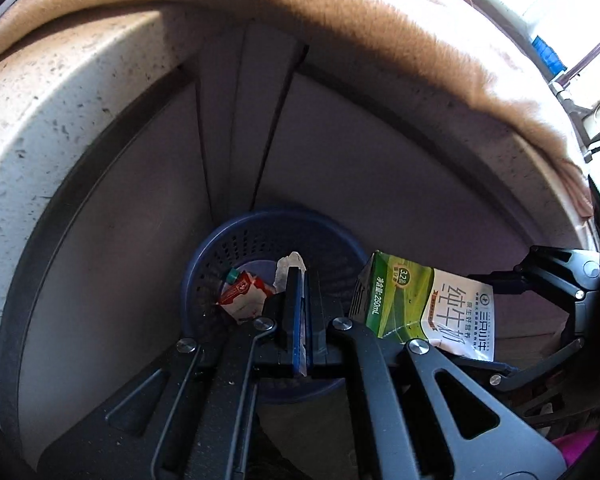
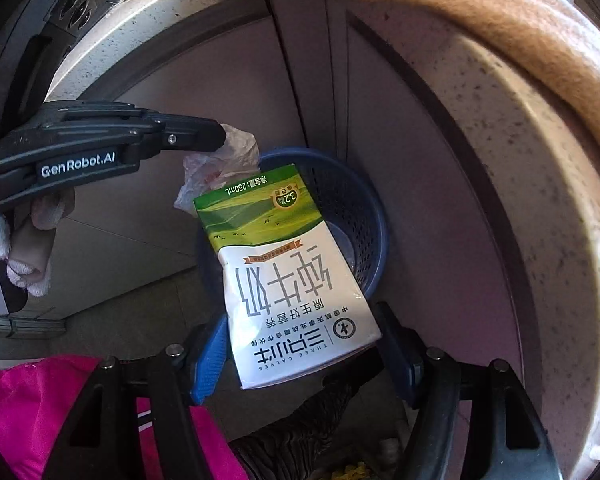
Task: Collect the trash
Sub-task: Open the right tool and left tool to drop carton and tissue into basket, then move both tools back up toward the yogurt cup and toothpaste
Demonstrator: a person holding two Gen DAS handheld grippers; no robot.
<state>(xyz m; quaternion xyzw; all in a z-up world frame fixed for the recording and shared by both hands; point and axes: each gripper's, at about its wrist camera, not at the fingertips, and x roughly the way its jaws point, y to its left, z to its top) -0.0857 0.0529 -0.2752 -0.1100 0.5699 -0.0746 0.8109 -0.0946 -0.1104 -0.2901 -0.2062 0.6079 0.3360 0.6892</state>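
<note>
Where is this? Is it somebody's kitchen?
Probably a home, maybe a kitchen or dining corner, though I can't be sure. A speckled stone counter with a tan cloth on top stands over a small blue waste basket on the floor, with pale cabinet panels behind.

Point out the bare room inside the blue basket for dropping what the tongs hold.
In the blue basket, the red wrapper crowds the left of the floor. The right side, bordered by the mesh wall, looks bare in the right wrist view. Above the rim, the crumpled plastic and milk carton crowd the opening.
</note>
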